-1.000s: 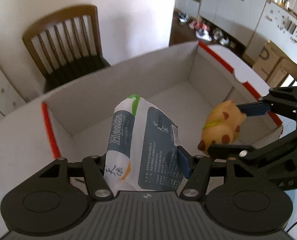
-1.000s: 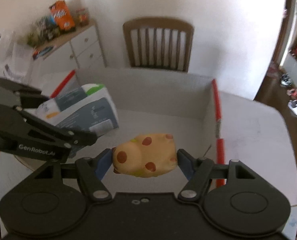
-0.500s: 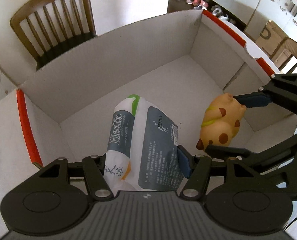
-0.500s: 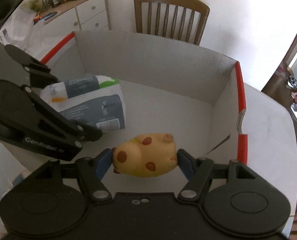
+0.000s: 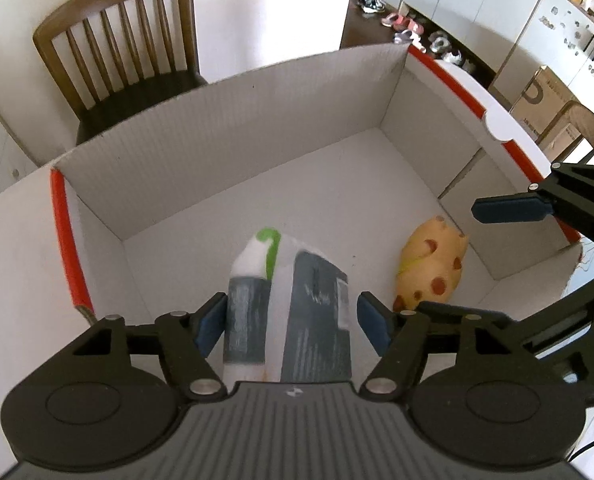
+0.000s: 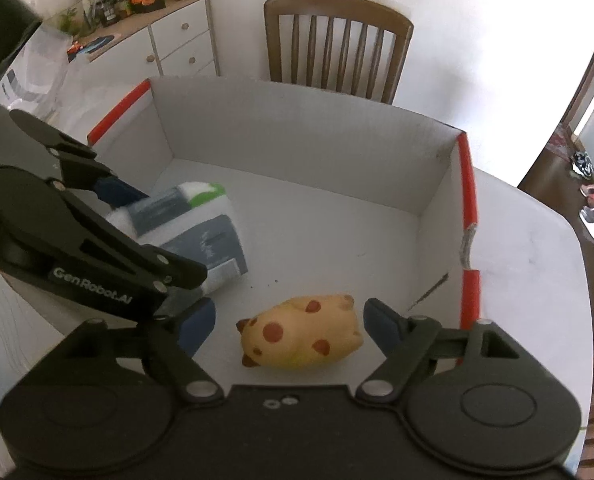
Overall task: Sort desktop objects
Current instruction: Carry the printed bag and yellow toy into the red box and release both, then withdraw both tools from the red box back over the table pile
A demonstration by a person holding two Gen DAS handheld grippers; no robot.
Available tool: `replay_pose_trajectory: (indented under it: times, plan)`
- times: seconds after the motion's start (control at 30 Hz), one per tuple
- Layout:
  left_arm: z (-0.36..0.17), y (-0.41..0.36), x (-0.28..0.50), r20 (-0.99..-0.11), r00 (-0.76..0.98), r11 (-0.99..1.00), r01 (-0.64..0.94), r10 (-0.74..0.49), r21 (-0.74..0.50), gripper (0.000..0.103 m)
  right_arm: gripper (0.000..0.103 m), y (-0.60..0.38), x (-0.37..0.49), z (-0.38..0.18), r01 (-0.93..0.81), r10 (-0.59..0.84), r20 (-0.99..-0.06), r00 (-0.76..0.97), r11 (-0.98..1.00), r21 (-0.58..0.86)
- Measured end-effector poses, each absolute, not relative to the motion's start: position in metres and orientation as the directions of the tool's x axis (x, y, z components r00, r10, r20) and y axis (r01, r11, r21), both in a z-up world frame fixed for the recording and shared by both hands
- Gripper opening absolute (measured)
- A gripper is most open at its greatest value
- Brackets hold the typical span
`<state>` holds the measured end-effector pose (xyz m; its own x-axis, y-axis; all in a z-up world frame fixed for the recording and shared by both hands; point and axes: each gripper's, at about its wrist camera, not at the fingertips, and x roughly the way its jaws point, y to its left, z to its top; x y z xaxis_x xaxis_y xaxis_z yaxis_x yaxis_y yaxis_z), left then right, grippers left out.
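Note:
A white cardboard box with red edges lies open below both grippers. My left gripper is open, its pads clear of the grey and white tissue pack, which is blurred and dropping into the box; the pack also shows in the right wrist view. My right gripper is open above the yellow spotted toy, which lies on the box floor. The toy also shows in the left wrist view.
A wooden chair stands behind the box against a white wall. A white cabinet with snacks on top is at the back left. The box sits on a white table. Shoes lie on the floor at far right.
Both grippers moved over the box and opened. The toy fell from the right gripper to the box floor. The tissue pack left the left gripper's hold and is falling.

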<state>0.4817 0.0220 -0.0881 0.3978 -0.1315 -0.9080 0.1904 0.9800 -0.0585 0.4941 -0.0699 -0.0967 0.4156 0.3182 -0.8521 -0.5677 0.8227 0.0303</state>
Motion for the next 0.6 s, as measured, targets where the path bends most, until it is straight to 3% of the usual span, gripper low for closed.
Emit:
replay_pose_trajectory:
  times: [0.6]
  plan:
    - [-0.021, 0.018, 0.422, -0.829, 0.533, 0.979, 0.189, -0.17, -0.08, 0.07, 0.084, -0.085, 0.452, -0.043, -0.58, 0.403, -0.793, 0.457, 0.811, 0.079]
